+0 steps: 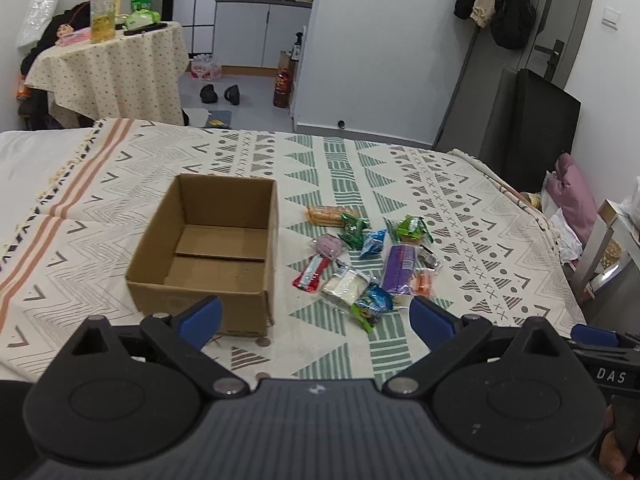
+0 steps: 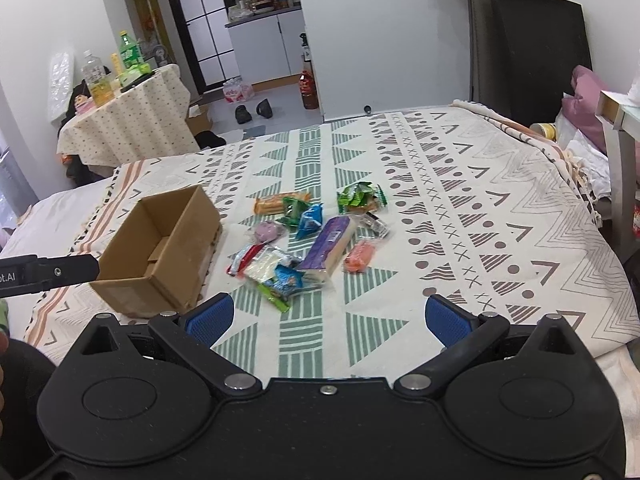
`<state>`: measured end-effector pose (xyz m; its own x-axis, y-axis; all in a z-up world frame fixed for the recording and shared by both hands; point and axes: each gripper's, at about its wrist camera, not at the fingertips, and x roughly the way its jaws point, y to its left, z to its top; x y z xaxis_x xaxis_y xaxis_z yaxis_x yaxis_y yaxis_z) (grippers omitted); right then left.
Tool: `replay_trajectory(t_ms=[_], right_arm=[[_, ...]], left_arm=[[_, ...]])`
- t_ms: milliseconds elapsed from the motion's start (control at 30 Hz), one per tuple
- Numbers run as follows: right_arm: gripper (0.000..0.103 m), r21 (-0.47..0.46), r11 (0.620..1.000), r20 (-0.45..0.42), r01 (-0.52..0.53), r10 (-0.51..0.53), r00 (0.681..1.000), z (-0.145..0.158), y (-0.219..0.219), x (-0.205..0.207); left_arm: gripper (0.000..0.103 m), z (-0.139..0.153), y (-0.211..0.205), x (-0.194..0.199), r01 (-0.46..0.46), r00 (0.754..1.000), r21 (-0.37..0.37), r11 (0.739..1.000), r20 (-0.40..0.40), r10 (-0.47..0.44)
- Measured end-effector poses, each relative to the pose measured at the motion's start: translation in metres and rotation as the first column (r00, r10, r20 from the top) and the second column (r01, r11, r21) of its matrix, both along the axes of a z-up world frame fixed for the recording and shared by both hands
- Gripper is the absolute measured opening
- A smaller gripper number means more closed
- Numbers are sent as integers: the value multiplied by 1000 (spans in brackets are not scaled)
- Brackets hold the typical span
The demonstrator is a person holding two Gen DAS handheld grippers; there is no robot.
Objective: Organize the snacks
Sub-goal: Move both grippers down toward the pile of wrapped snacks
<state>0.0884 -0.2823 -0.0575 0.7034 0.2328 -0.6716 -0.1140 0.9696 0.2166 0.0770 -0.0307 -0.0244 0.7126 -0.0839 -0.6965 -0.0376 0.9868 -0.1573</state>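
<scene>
My left gripper (image 1: pixel 316 318) and right gripper (image 2: pixel 328 316) hover spread, empty; snack packets (image 1: pixel 362 258) scattered beside empty cardboard box (image 1: pixel 208 248), awaiting sorting.

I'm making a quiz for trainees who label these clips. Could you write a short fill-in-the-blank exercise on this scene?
1. The open brown cardboard box on the patterned bedspread holds ____ snacks.
2. The wrapped snacks lie in a loose pile to the ____ of the box, seen from both wrist cameras.
3. The flat purple packet lies in the pile beside a small ____ packet on its right.
4. The left gripper and right gripper both have their jaws ____.

Missing words: no; right; orange; open
</scene>
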Motion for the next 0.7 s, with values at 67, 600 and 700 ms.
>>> replay_trajectory(t_ms=[67, 600, 700], right_arm=[[103, 5, 1000, -8, 7, -7, 1000, -5, -4, 5], [99, 42, 998, -68, 44, -41, 997, -44, -25, 39], [94, 57, 997, -88, 43, -38, 995, -53, -27, 48]], left_arm=[[100, -4, -3, 6, 8, 1000, -3, 1000, -9, -8], [96, -35, -25, 54, 37, 998, -25, 999, -56, -38], [91, -45, -29, 63, 44, 996, -29, 999, -78, -46]])
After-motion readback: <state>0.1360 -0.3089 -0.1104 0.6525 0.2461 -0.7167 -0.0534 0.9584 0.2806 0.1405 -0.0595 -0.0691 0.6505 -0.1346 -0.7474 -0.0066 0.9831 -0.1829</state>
